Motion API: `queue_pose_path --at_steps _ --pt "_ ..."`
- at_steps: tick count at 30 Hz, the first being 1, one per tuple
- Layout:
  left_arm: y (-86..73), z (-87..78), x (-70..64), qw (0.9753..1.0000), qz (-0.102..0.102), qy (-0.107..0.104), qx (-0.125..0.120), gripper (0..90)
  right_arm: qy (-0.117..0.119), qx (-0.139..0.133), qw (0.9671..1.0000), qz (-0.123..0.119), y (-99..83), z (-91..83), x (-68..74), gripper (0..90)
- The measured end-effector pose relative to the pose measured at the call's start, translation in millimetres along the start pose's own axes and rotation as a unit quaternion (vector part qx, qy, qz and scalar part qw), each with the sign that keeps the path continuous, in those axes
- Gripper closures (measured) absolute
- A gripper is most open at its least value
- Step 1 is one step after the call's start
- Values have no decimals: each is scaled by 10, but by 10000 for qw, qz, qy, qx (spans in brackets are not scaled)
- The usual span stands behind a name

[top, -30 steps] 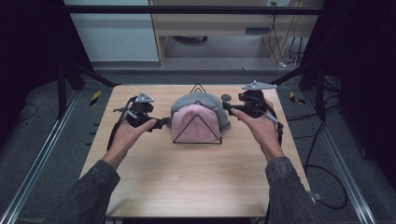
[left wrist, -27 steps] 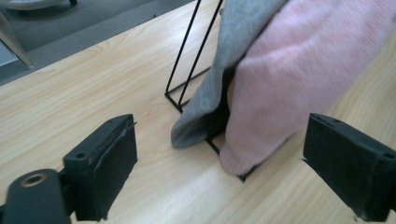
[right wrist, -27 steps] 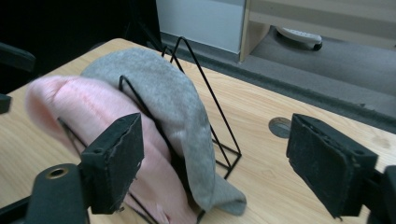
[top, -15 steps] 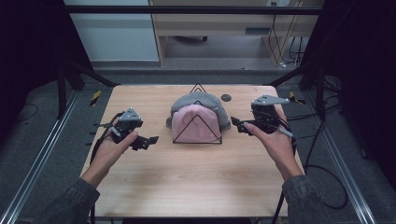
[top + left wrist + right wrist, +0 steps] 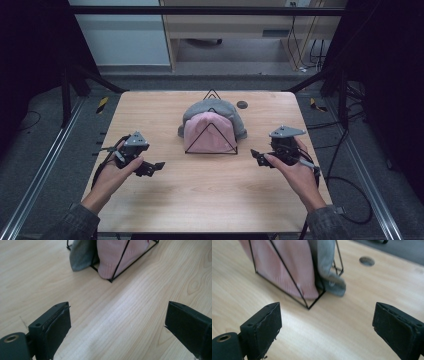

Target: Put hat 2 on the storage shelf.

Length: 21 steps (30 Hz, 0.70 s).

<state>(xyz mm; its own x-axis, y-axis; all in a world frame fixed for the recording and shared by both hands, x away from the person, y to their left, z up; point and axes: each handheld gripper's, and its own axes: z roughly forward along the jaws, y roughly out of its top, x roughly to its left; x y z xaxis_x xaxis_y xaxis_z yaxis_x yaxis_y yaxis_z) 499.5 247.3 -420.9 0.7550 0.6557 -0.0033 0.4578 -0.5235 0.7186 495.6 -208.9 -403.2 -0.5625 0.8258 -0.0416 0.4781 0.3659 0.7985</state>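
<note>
Since the earlier frames both grippers have been drawing back from the rack toward the person's side of the table, and the left gripper is now sitting well apart from the hats, low over the bare wood at the left, its jaws standing wide open with nothing between them, as its own view is showing. In the middle, toward the far half of the wooden table, a black wire rack is holding two knitted hats leaning upright: one pink hat at the front and one grey hat right behind it, touching it. Just past the rack, one small dark round hole is showing in the tabletop. At the right, the right gripper is hovering near the rack's right corner, pointing inward, its jaws likewise spread wide and holding nothing. The count is coming to two grippers, two hats, one rack. Judging from this, the hats are looking placed and the hands are clearing away, so the step in hand seems to be the release. If more work is coming, the next move is calling for a reach back in toward the pink hat's edge without snagging the thin wires.
</note>
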Motion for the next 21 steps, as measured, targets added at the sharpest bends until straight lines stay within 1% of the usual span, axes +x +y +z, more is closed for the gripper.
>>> queue_pose_path --at_steps 4,6,11,13,15,21 --pt "-113 78 -6 9999 9 -26 158 59 53 195 9998 57 -187 57 29 92" --pt "-161 121 -4 9997 -19 -48 223 60 77 281 9996 55 -275 92 39 94" --pt "-260 228 14 9991 -57 -64 427 60 166 462 9987 163 -463 205 67 97" --pt "-298 275 26 9984 -99 -97 541 59 199 521 9981 257 -526 263 72 98" --pt "-337 319 41 9974 -110 -162 697 59 241 571 9974 370 -563 304 74 98" --pt "-419 403 49 9965 -143 -174 809 59 269 701 9957 543 -644 430 69 103"
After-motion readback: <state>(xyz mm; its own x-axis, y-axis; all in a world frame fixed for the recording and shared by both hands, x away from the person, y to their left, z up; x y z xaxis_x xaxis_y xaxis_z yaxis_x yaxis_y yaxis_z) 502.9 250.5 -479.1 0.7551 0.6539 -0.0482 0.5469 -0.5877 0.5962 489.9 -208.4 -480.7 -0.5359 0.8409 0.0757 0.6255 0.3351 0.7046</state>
